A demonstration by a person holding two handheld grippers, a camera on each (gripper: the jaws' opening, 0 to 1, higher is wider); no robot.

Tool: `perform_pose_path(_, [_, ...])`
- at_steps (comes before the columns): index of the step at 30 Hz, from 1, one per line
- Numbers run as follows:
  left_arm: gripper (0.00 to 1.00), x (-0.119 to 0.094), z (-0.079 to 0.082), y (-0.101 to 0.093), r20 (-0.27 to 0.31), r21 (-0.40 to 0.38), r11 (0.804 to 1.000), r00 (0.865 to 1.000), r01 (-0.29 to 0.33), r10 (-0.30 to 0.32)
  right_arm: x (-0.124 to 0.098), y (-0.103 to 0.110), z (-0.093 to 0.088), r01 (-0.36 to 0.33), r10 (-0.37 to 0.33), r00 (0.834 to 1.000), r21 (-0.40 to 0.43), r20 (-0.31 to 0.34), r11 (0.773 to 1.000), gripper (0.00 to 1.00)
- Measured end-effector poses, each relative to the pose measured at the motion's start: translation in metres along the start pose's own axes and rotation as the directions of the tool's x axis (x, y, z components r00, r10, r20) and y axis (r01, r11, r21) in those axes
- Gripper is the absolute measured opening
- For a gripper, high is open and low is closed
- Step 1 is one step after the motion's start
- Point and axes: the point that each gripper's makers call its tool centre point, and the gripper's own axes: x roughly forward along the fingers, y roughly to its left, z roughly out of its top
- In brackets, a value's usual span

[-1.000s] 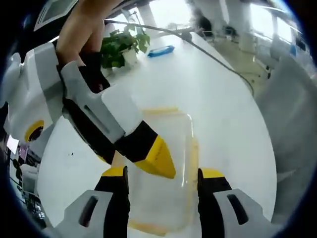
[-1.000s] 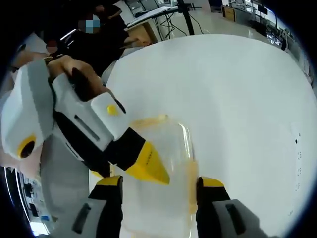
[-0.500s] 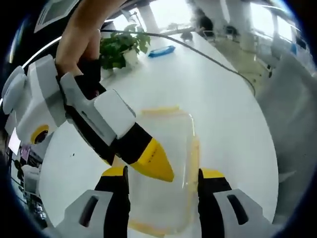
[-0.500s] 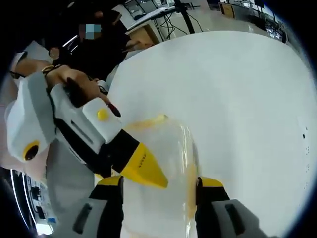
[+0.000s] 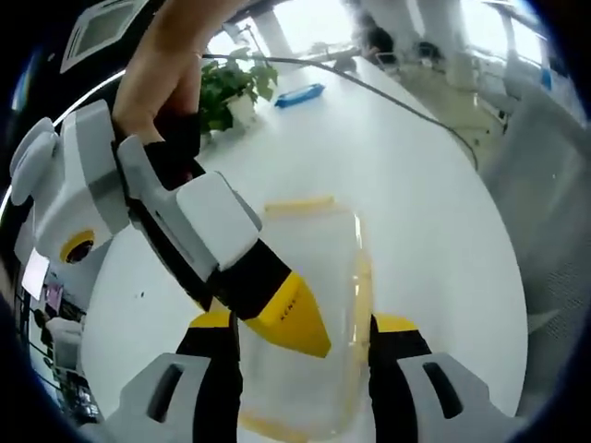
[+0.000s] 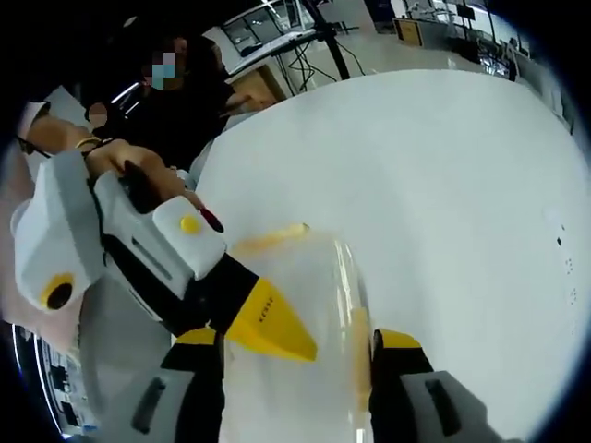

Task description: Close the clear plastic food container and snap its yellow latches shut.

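Your left gripper [image 5: 300,325] has its jaws spread wide, one on each long side of the container [image 5: 305,314]; you cannot tell from the left gripper view whether they touch its walls. In that view your right gripper [image 5: 291,318] comes in from the left, its yellow tip over the lid near the own left jaw; you cannot tell how its jaws stand there.

In the right gripper view the right gripper [image 6: 297,337] also has its jaws wide apart, straddling the container [image 6: 314,305], and the left gripper [image 6: 268,323] reaches in with its tip over the lid.

The container is clear, with the lid on and yellow latches [image 5: 297,204] along its edges. It lies on the white table [image 5: 388,175], nearer your edge, away from the plant [image 5: 226,88] and blue object [image 5: 300,94] at the far side.
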Motion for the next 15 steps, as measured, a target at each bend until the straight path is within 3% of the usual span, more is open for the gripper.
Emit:
perform_pose_path(7, [0.52,-0.0018,-0.0007,-0.0014,0.003,0.023,1.0,1.0,0.014,-0.014,-0.0012,0.0017,0.0026,0.031,-0.031,0.995,0.008,0.096,0.999,0.64])
perform_pose_path(12, [0.52,-0.0018,-0.0005,-0.0004,-0.007,0.044,0.999,1.0,0.022,-0.022,-0.001,0.0009,0.0065,0.05,-0.051,0.994,0.013,0.098,0.999,0.65])
perform_pose_path(15, [0.53,-0.004,0.0016,0.0003,0.031,0.004,0.999,0.999,0.036,-0.036,-0.0015,0.0017,0.0071,0.07,-0.071,0.989,0.012,0.131,0.997,0.67])
